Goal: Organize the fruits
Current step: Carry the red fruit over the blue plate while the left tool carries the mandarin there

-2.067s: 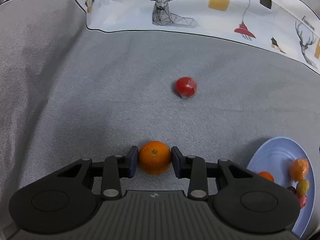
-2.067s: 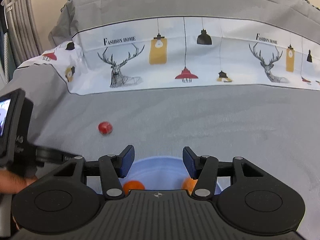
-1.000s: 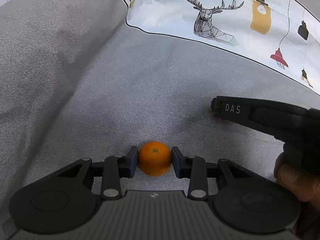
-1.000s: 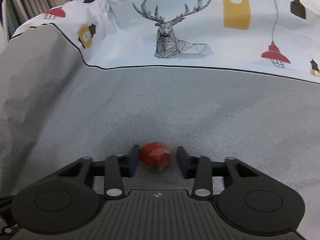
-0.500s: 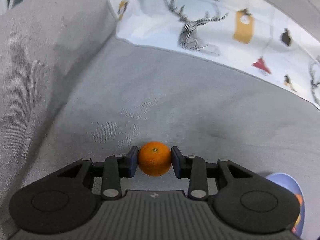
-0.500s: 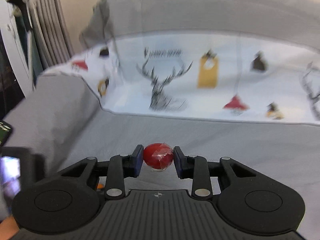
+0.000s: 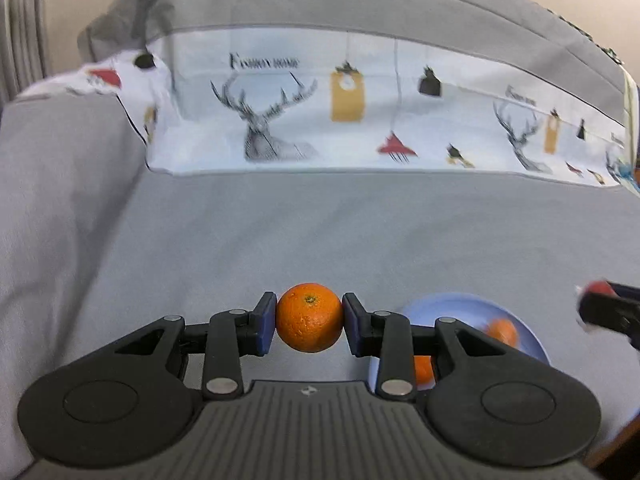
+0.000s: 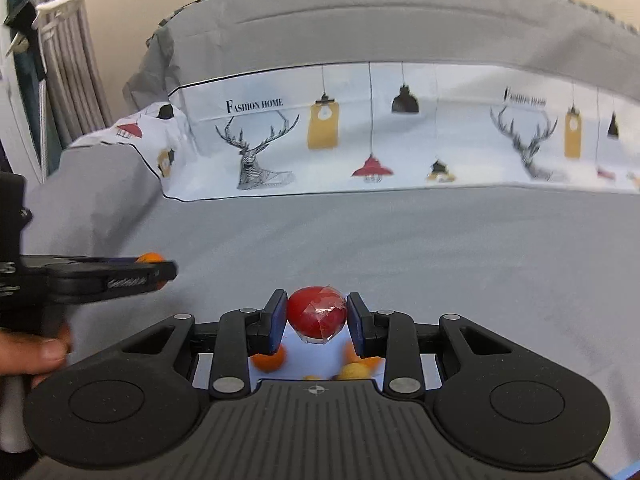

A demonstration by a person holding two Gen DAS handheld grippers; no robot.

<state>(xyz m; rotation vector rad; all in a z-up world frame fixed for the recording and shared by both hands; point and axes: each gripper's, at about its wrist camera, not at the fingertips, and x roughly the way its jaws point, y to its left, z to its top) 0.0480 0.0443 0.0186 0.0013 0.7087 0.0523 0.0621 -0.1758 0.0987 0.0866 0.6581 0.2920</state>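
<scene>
My left gripper (image 7: 309, 318) is shut on an orange (image 7: 309, 317) and holds it above the grey bed cover. A light blue plate (image 7: 452, 308) lies to its right with orange fruits (image 7: 503, 331) on it. My right gripper (image 8: 316, 316) is shut on a red fruit (image 8: 317, 314) wrapped in clear film, held over the blue plate (image 8: 320, 362), where several small fruits (image 8: 269, 360) show between the fingers. The left gripper with its orange (image 8: 149, 257) shows at the left of the right wrist view. The right gripper (image 7: 608, 312) shows blurred at the right edge of the left wrist view.
A white pillow band (image 8: 380, 132) printed with deer and lamps runs across the back, with a grey pillow (image 8: 400, 20) above it. A grey fold of bedding (image 7: 60, 200) rises at the left. A curtain (image 8: 76, 60) hangs at the far left.
Both grippers have lifted and swung right toward the plate, each with its fruit. The right gripper, which closed on the red fruit a second ago, now hangs over the plate.
</scene>
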